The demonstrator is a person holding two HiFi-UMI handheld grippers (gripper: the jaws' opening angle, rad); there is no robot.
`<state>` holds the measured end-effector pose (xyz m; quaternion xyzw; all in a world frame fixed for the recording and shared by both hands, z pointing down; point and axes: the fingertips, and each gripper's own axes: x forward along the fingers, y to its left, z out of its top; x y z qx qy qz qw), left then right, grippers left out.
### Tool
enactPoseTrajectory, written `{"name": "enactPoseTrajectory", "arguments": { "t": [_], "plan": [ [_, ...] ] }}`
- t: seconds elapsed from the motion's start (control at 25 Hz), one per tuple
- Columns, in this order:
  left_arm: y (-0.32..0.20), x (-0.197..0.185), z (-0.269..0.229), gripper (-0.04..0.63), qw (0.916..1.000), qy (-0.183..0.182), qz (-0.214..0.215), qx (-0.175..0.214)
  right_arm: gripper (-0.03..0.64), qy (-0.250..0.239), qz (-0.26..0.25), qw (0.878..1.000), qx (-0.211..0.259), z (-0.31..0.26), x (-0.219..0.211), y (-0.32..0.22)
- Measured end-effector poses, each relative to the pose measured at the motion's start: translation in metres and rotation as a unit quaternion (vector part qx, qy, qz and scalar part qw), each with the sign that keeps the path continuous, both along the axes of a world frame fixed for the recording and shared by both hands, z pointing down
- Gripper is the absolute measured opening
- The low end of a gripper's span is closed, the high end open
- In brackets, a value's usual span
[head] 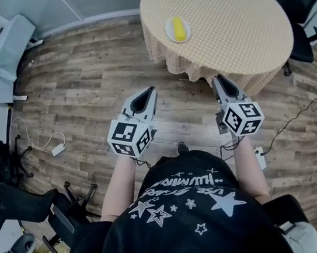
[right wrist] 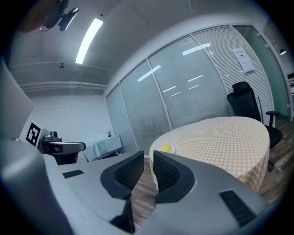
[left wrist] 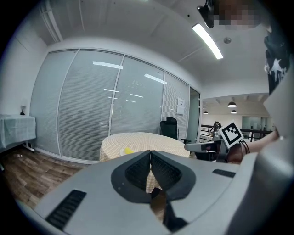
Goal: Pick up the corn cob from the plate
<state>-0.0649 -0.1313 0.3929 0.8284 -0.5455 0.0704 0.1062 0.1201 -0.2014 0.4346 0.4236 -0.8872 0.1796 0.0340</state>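
**Matt plastic, woven cloth, grained wood**

The floor [head: 80, 75] at the head view's upper left is brown plank, grained, with a low sheen. A checked yellow tablecloth [head: 231, 18], woven and matt, covers the round surface at upper right. The plate [head: 169, 32] on it looks smooth and white. The left gripper [head: 149, 90] and right gripper [head: 217, 79] have matt grey plastic shells, and their jaws carry black, finely ribbed pads [left wrist: 138, 172]. The T-shirt [head: 184, 219] is black cloth with white print.

At the upper right of the frame, the round counter [head: 231, 18], draped in a yellow checked cloth [head: 165, 54], carries a small white plate [head: 169, 33] near its left edge, with a corn cob [head: 178, 28] on it.
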Motion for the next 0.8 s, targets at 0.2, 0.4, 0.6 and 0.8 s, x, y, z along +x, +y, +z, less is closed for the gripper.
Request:
{"name": "enactPoseTrajectory", "arguments": {
  "t": [0.2,0.4,0.6,0.8],
  "plan": [
    [-0.024,0.010,0.005,0.009,0.9999,-0.015,0.008,0.001,0.061,-0.007,-0.024,1.000,0.001,0.002,-0.002,-0.024],
    [-0.039,0.013,0.006,0.009,0.9997,-0.021,0.014,-0.002,0.061,-0.020,-0.029,0.999,-0.010,0.007,-0.005,-0.037],
    [-0.055,0.007,0.009,0.009,0.9996,-0.020,0.020,0.000,0.061,-0.004,-0.025,1.000,-0.008,0.010,-0.012,-0.051],
    [-0.087,-0.008,0.013,0.009,0.9996,-0.014,0.025,0.003,0.061,-0.001,-0.014,1.000,-0.007,0.009,-0.018,-0.075]
  ]
}}
